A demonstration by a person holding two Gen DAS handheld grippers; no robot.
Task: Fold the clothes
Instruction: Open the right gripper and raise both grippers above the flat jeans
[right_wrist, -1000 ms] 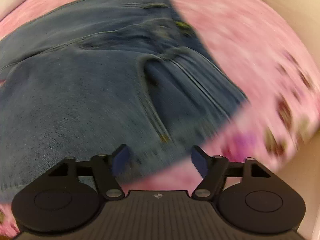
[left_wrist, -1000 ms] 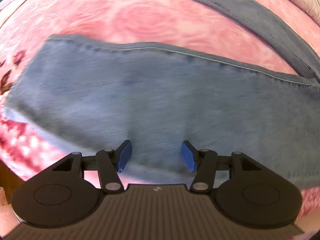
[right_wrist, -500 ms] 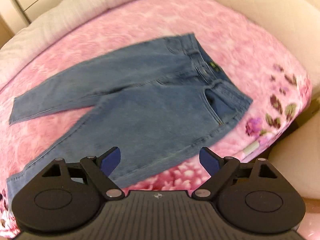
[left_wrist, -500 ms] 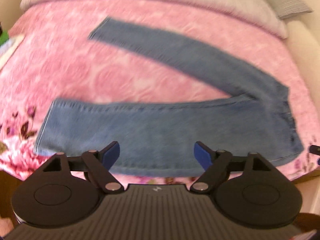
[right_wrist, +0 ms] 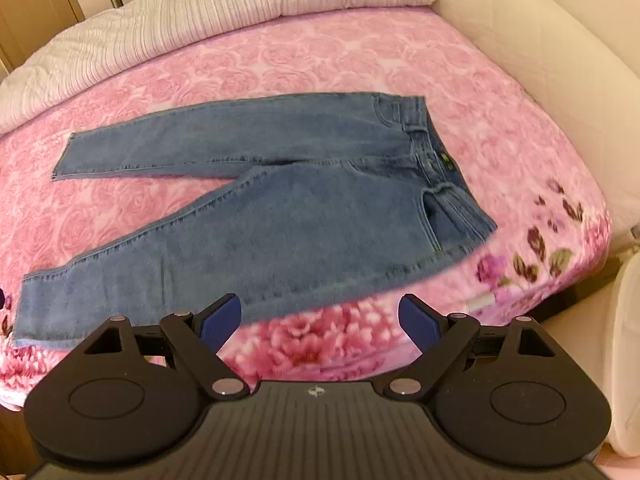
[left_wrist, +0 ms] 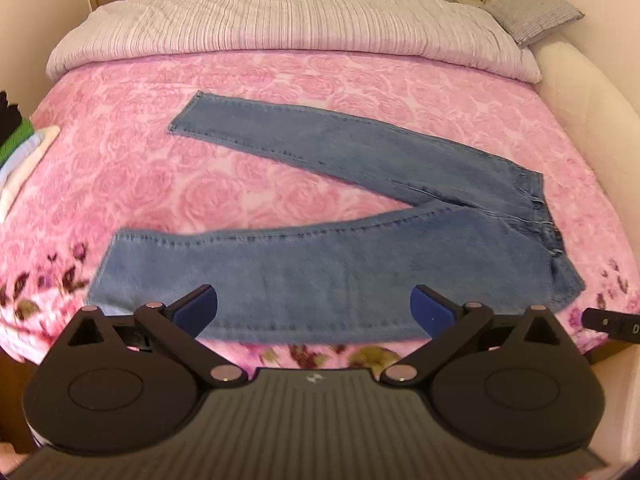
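Observation:
A pair of blue jeans lies flat on the pink rose-patterned bedspread, legs spread in a V, waistband to the right. It also shows in the right wrist view, with the waistband near the bed's right side. My left gripper is open and empty, held above the near leg's lower edge. My right gripper is open and empty, above the bed's front edge just off the jeans' near hem side. A tip of the right gripper shows at the right of the left wrist view.
A striped grey-white duvet lies rolled along the head of the bed, with a grey cushion at the far right. A cream padded bed frame runs along the right. Folded clothes sit at the left edge.
Both grippers have pulled back and up from close over the jeans, so the whole garment and bed now show. Both jaws have opened wider. The jeans lie still.

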